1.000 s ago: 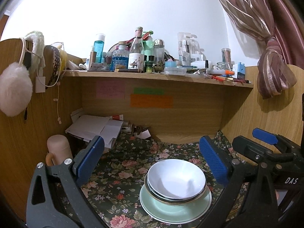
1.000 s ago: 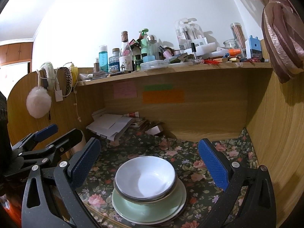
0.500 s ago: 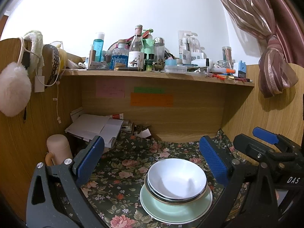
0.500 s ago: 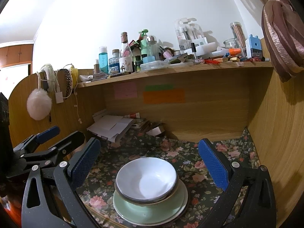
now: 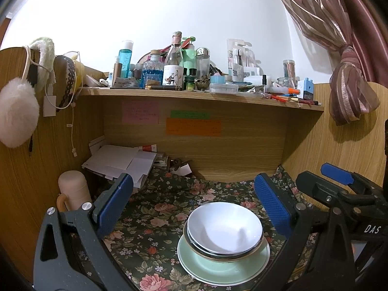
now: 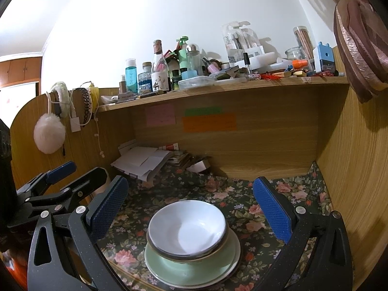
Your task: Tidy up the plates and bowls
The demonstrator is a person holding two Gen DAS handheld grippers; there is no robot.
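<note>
Left wrist view: white ceramic bowl (image 5: 224, 228) nests empty in a dark-rimmed bowl (image 5: 222, 254) on a pale green plate (image 5: 218, 268), resting on the floral tablecloth (image 5: 155, 218). Left gripper (image 5: 194, 203) and right gripper (image 6: 189, 206) are spread wide, gripping nothing.

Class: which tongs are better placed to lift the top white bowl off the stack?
Right, probably. The white bowl sits centred between the open right tongs; it lies off-centre toward one finger of the left tongs.

Warm indoor light, fairly bright. Wall (image 5: 194, 7) blown out white. Curtain (image 5: 349, 82) casts soft shadow on wall. Heavy fisheye bend at edges, dark vignette corners. Focus sharp; mild sheen in bowl (image 6: 186, 228).
</note>
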